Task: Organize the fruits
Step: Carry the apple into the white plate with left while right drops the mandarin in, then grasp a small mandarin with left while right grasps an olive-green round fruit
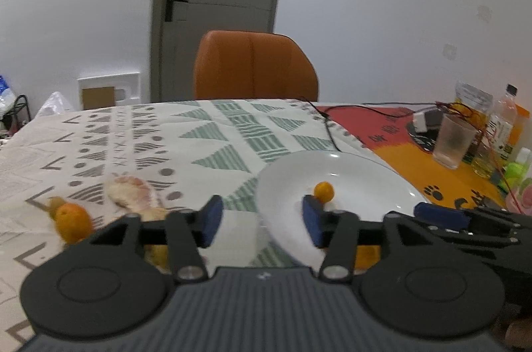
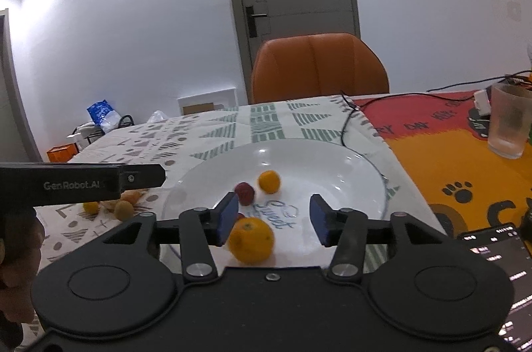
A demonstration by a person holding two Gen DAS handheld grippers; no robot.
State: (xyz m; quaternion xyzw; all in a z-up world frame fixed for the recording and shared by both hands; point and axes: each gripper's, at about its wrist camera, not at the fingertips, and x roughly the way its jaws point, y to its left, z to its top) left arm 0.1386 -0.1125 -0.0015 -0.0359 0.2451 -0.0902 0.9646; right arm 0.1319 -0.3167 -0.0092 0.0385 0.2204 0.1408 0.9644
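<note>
A white plate (image 2: 349,172) sits on the patterned tablecloth. It holds a large orange (image 2: 251,239), a small orange (image 2: 269,181) and a dark red fruit (image 2: 245,193). My right gripper (image 2: 273,223) is open and empty above the plate's near side, just beside the large orange. My left gripper (image 1: 262,221) is open and empty over the plate's left rim (image 1: 266,185). A small orange (image 1: 324,191) shows on the plate. Left of the plate lie an orange (image 1: 71,221), a pale peach-like fruit (image 1: 129,190) and a brown kiwi (image 2: 124,209).
An orange chair (image 2: 319,66) stands behind the table. A frosted cup (image 2: 508,122), bottles (image 1: 502,122) and black cables (image 1: 332,132) occupy the right side on a red and orange mat. A phone (image 2: 498,255) lies at the near right.
</note>
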